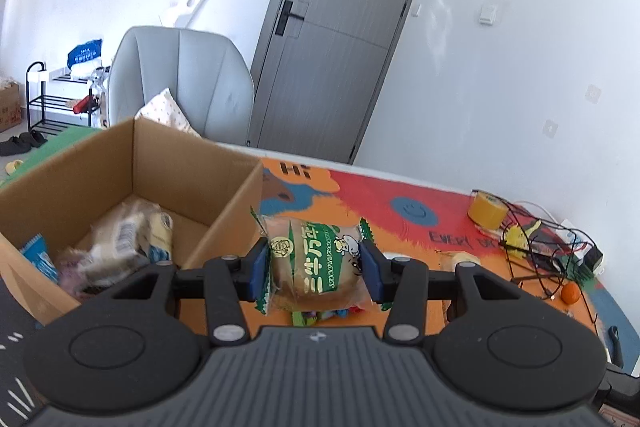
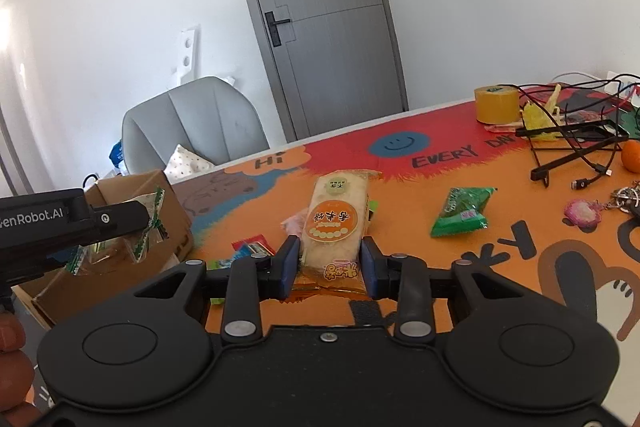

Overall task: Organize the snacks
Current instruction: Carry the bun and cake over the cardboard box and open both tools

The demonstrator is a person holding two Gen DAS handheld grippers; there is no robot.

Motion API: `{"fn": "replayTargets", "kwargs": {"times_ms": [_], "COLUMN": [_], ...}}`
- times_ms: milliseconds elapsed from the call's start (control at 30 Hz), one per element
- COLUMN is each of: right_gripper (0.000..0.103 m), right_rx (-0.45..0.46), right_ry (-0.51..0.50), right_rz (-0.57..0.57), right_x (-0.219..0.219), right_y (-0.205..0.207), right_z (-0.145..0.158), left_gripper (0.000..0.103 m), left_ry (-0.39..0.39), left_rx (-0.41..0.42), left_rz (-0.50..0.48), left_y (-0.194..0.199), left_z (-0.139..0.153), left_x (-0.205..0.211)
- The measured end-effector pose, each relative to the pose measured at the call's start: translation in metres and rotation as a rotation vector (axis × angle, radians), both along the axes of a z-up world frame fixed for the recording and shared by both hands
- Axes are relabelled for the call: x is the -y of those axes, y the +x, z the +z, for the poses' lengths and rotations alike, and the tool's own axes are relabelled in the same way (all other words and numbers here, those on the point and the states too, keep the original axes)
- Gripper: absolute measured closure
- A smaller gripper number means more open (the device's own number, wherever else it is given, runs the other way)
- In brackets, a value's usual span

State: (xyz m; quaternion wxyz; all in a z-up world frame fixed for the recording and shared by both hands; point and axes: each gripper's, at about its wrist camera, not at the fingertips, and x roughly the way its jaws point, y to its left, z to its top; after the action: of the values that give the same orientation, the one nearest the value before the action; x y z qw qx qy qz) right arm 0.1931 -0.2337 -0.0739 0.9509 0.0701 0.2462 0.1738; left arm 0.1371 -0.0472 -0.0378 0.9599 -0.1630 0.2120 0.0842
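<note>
Our left gripper [image 1: 316,265] clamps a green bun [image 1: 316,259] beside the box [image 1: 192,171]; our right gripper [image 2: 330,267] pinches an orange cake [image 2: 334,227], wrappers [image 2: 252,247] and green packet [image 2: 462,213] nearby.

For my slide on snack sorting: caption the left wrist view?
Left gripper grips a green-labelled bun packet beside the cardboard box of snacks.

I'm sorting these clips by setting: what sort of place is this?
Probably a room in a home, not a lab or shop. A grey interior door stands behind a padded grey chair, a shoe rack with slippers beside it sits by the wall, and the table wears a cartoon-print mat.
</note>
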Motion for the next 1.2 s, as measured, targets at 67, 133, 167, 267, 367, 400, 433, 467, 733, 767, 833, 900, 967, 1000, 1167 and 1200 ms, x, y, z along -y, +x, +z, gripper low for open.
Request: {"fn": "replayTargets", "kwargs": {"times_ms": [67,133,167,267,367,400,433,467,733,767,833,900,967,1000,1167,1200], "right_gripper": [0.069,0.069,0.069,0.069,0.069,0.069,0.069,0.069,0.069,0.069,0.069,0.069,0.069,0.069,0.069,0.069], "right_rx": [0.015,0.031,0.04,0.064,0.085,0.09,0.096,0.101,0.106,0.102,0.098,0.099,0.098,0.096,0.089,0.087], "right_ry": [0.012,0.02,0.024,0.032,0.033,0.038,0.041,0.042,0.039,0.039,0.037,0.029,0.024,0.022,0.006,0.007], "right_rz": [0.017,0.034,0.041,0.071,0.099,0.108,0.116,0.122,0.169,0.174,0.185,0.193,0.205,0.21,0.233,0.236], "right_x": [-0.007,-0.014,-0.018,-0.032,-0.047,-0.051,-0.056,-0.061,-0.101,-0.105,-0.114,-0.123,-0.13,-0.134,-0.151,-0.154], "right_y": [-0.003,-0.006,-0.007,-0.009,-0.011,-0.011,-0.012,-0.012,-0.015,-0.014,-0.013,-0.012,-0.011,-0.011,-0.009,-0.008], "right_z": [0.008,0.016,0.019,0.028,0.037,0.039,0.042,0.045,0.052,0.051,0.051,0.052,0.053,0.053,0.052,0.052], "left_gripper": [0.057,0.057,0.057,0.057,0.057,0.056,0.056,0.057,0.056,0.056,0.056,0.056,0.056,0.054,0.038,0.037], "left_ry": [0.003,0.003,0.004,-0.002,-0.011,-0.009,-0.01,-0.016,-0.032,-0.034,-0.042,-0.047,-0.053,-0.061,-0.091,-0.092], "left_rx": [0.015,0.029,0.034,0.039,0.043,0.048,0.049,0.048,0.033,0.029,0.017,0.005,-0.006,-0.009,-0.002,0.005], "left_rz": [0.013,0.028,0.034,0.056,0.091,0.101,0.109,0.117,0.151,0.148,0.135,0.137,0.135,0.132,0.145,0.154], "left_y": [-0.004,-0.006,-0.008,-0.013,-0.02,-0.023,-0.025,-0.026,-0.034,-0.033,-0.029,-0.025,-0.021,-0.021,-0.028,-0.032], "left_z": [0.007,0.014,0.016,0.021,0.025,0.026,0.027,0.028,0.032,0.031,0.028,0.023,0.018,0.015,0.011,0.011], "left_x": [-0.006,-0.014,-0.018,-0.033,-0.052,-0.058,-0.065,-0.071,-0.125,-0.128,-0.135,-0.138,-0.142,-0.144,-0.153,-0.156]}}
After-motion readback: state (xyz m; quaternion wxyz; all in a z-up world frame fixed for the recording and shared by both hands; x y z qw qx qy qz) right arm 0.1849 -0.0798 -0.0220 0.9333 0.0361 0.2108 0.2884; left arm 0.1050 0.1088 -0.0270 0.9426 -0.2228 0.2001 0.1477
